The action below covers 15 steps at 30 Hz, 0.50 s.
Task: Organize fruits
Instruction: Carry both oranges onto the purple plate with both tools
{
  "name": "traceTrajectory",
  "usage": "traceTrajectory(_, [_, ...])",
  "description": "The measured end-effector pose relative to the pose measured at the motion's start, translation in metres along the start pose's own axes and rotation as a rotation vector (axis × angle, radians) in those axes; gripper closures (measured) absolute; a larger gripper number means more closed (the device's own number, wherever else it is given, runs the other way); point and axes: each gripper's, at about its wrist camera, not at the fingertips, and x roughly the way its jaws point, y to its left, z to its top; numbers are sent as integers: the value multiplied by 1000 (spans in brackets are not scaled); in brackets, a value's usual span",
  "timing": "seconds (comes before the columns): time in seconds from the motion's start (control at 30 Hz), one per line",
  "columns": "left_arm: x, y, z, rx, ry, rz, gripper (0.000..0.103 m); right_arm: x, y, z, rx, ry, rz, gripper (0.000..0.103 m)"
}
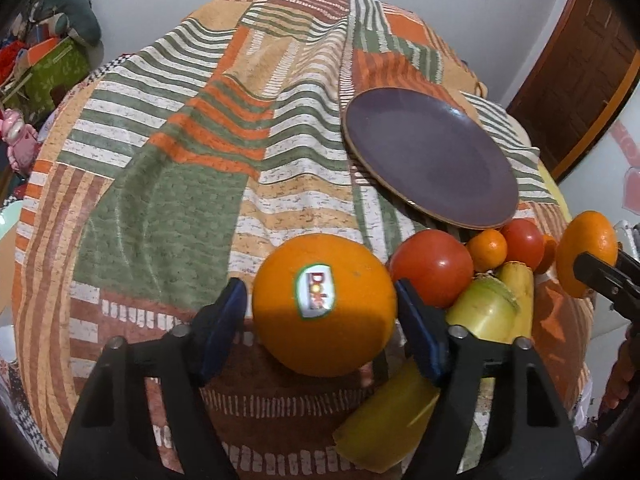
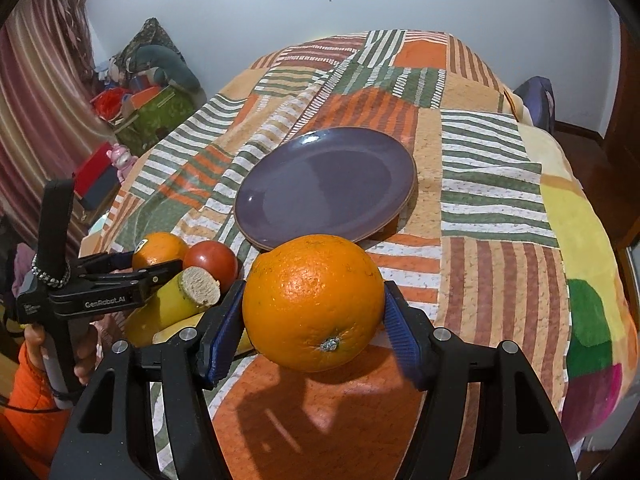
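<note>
Fingers point(image 1: 416, 328) around stickered orange point(image 1: 324, 306), two tomatoes point(image 1: 432, 267), one plate point(image 1: 432, 160)

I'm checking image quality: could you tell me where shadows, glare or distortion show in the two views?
Left wrist: fisheye bows the bedspread; shadow darkens the stickered orange underneath. Right wrist: window glare on the purple plate; the held orange casts a shadow below.

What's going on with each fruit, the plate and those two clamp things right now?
Left gripper: shut on the stickered orange.
Stickered orange: held between the left pads.
Right gripper: shut on the plain orange.
Plain orange: held, stem end toward the camera.
Purple plate: empty, flat on the bedspread.
Tomatoes, small mandarin, bananas: untouched, piled beside the plate.
</note>
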Motion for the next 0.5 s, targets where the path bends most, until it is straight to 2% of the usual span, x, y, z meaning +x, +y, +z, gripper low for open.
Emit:
traceTrajectory(0.27, [-3,-3,5,2,3,13,35,-2,-6,7,0,-19,-10,41])
traceTrajectory(0.5, [-27,-7,21,16,-67,19,35,-7,-12,19,-12,-57,-35,41])
